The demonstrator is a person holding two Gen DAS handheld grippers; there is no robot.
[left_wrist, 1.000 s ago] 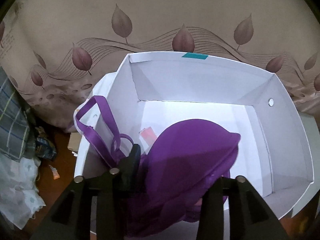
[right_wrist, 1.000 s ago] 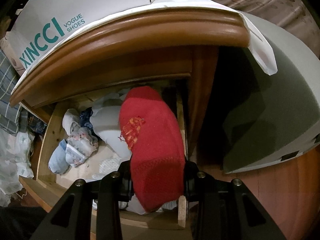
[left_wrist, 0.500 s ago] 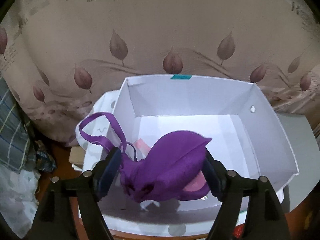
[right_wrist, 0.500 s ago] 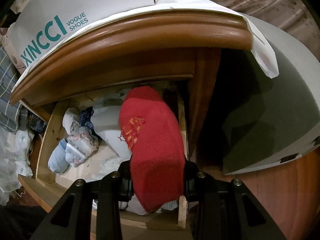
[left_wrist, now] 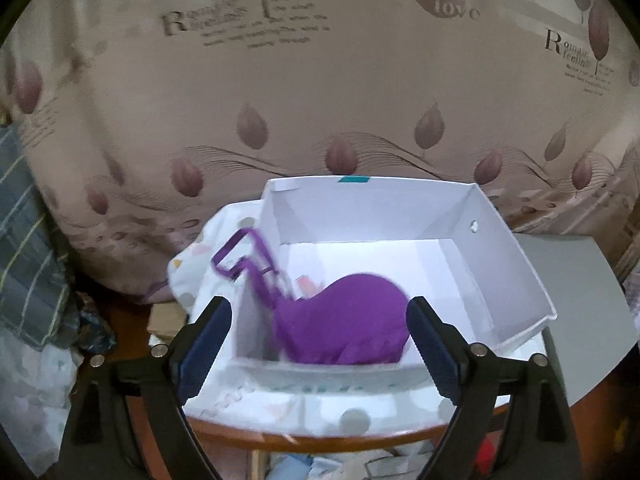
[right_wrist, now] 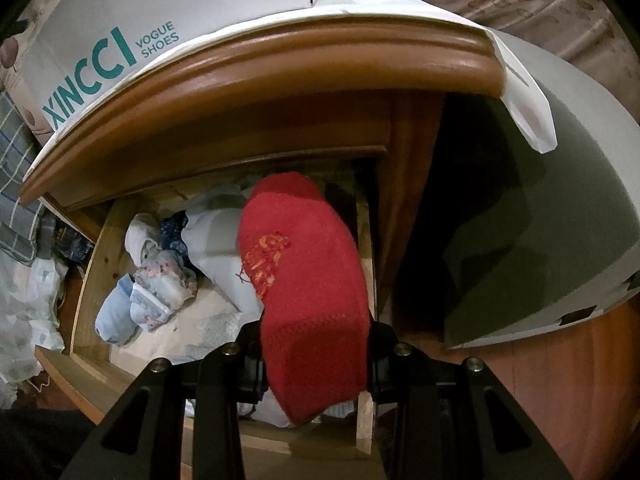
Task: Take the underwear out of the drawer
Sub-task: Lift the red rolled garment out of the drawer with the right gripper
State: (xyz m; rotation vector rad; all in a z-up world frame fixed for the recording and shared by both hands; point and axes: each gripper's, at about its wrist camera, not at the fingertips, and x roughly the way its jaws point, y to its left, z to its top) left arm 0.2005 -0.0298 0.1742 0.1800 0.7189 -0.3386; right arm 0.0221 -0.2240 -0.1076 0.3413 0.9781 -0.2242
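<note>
A purple bra [left_wrist: 344, 324] lies in the white cardboard box [left_wrist: 516, 280] on the wooden cabinet top, its strap [left_wrist: 240, 252] draped over the box's left wall. My left gripper [left_wrist: 318, 316] is above and in front of the box, its jaws opening, pads clear of the bra. In the right wrist view, my right gripper [right_wrist: 316, 352] is shut on a red knitted garment [right_wrist: 304, 276] over the open wooden drawer [right_wrist: 96, 264]. Light-coloured underwear [right_wrist: 160, 292] lies bundled in the drawer's left part.
A patterned curtain [left_wrist: 320, 80] hangs behind the box. A white cloth [left_wrist: 280, 400] covers the cabinet top [right_wrist: 280, 64] under the box. A grey board [right_wrist: 560, 220] leans at the cabinet's right. Checked fabric [left_wrist: 28, 240] and clutter lie on the left.
The left gripper let go of the purple bra, which dropped into the white box, and pulled back and up with its jaws widening. The right gripper and red garment stayed still.
</note>
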